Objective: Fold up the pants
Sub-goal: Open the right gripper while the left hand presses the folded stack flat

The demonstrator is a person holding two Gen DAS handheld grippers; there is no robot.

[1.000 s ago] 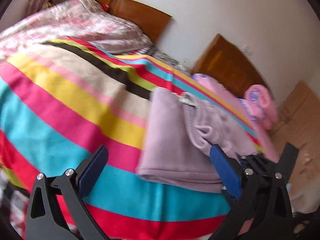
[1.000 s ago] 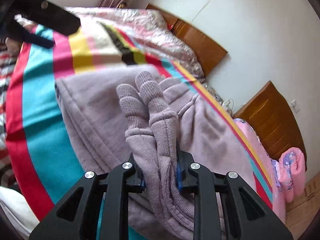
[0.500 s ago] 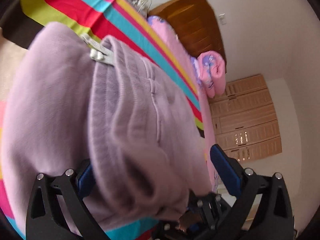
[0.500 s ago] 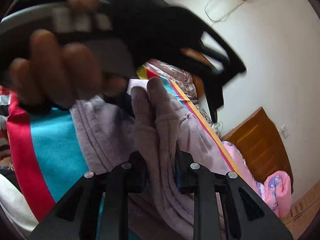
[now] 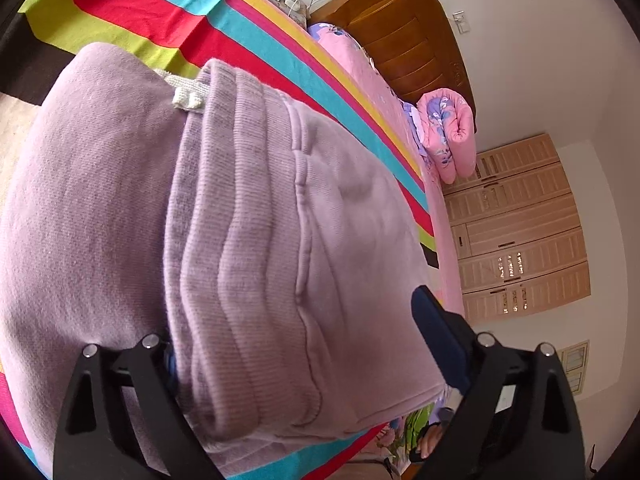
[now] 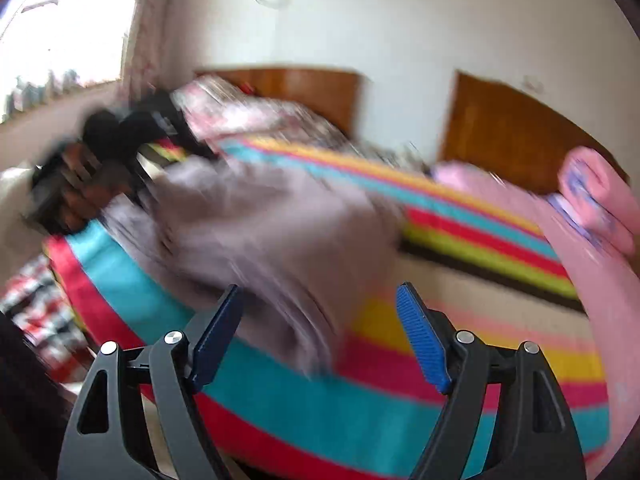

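While the lilac pants (image 5: 248,240) lie folded on the striped bed (image 5: 132,4), both jaws gape; left gripper (image 5: 304,344) straddles the bundle, right gripper (image 6: 320,340) holds nothing; folding seems nearly finished.

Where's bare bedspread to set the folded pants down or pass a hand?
Free: striped bedspread ahead of the right gripper, between the lilac pants and the pink bedding; also the teal-red strip along the near edge. Crowded: the far left, where the left gripper sits at the pants, and the floral quilt by the headboard.
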